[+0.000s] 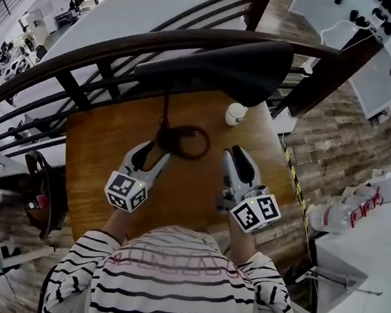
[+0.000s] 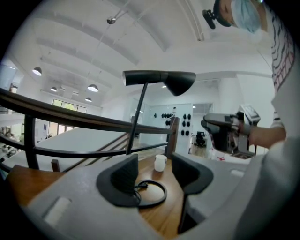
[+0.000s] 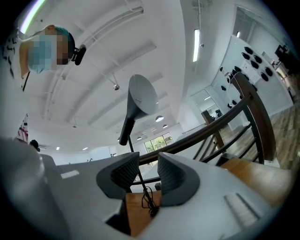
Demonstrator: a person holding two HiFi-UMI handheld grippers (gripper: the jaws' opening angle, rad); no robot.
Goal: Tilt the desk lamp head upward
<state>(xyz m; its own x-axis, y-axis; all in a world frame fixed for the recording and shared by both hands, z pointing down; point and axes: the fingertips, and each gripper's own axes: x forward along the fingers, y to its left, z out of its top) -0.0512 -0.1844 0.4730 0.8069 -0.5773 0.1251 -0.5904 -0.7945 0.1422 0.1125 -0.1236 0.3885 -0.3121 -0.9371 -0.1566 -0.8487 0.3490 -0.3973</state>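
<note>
Black desk lamp (image 1: 187, 103) upright on wooden desk (image 1: 98, 156), head (image 1: 219, 64) roughly level above ring base (image 1: 183, 142), white cup (image 1: 235, 113) nearby, left gripper (image 1: 148, 153) beside base, jaws wide, empty, right gripper (image 1: 238, 158) alongside, jaws narrower, empty.

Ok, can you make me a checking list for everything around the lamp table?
Surface: wooden table, holding the lamp and a cup.
Job's things: desk lamp head, black, about level; ring base on the table.
Clutter: small white cup near the far edge.
Grippers: left gripper and right gripper both open, nothing between the jaws, neither touching the lamp.
Cables: thin black cable curled at the base.
Surroundings: dark railing beyond the table; wood floor.
</note>
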